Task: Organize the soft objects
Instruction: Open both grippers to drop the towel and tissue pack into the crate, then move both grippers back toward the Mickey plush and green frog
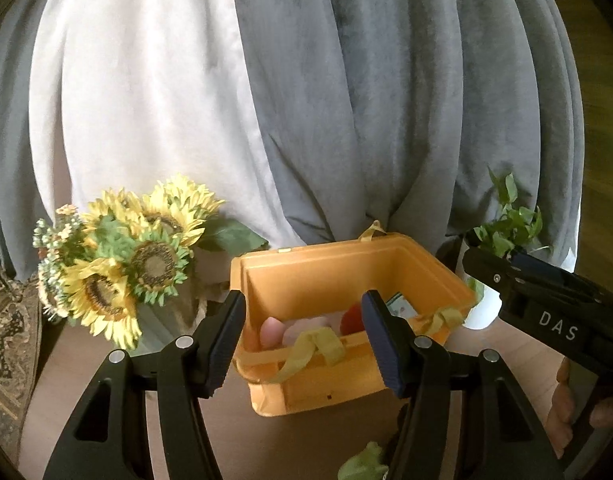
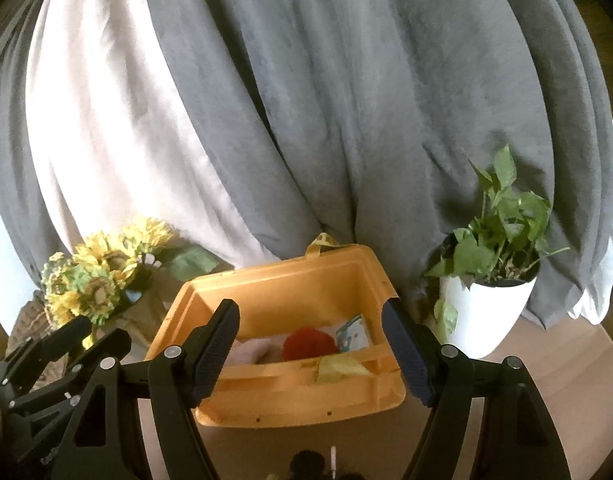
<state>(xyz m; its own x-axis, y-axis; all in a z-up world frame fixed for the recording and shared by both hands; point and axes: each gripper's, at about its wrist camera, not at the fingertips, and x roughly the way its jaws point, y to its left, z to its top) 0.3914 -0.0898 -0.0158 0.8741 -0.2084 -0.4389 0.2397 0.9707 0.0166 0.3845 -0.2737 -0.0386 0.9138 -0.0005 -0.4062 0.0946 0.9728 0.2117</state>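
- Grey curtains [image 2: 346, 120] with a pale sheer panel [image 1: 146, 100] between them fill the background; a tan tabletop [image 2: 566, 384] with a curved right edge lies below.
- Far left, a patterned cloth [image 1: 6, 332] sits beside a sunflower bunch [image 1: 122, 264].
- The left gripper [image 1: 302, 340] hangs with jaws apart, empty, over the near left part of the bin.
- The orange bin [image 2: 290, 280] stands mid-table, yellow ribbons [image 1: 314, 346] on its rim; inside lie a pink soft piece [image 1: 272, 330], a red soft ball [image 2: 308, 342] and a small card [image 2: 352, 332].
- A green soft thing [image 1: 364, 464] lies on the table in front of the bin.
- The right gripper [image 2: 312, 348] is spread wide, empty, in front of the bin.
- A potted plant [image 2: 490, 280] stands right of the bin, apart from it, with bare tabletop to its right.
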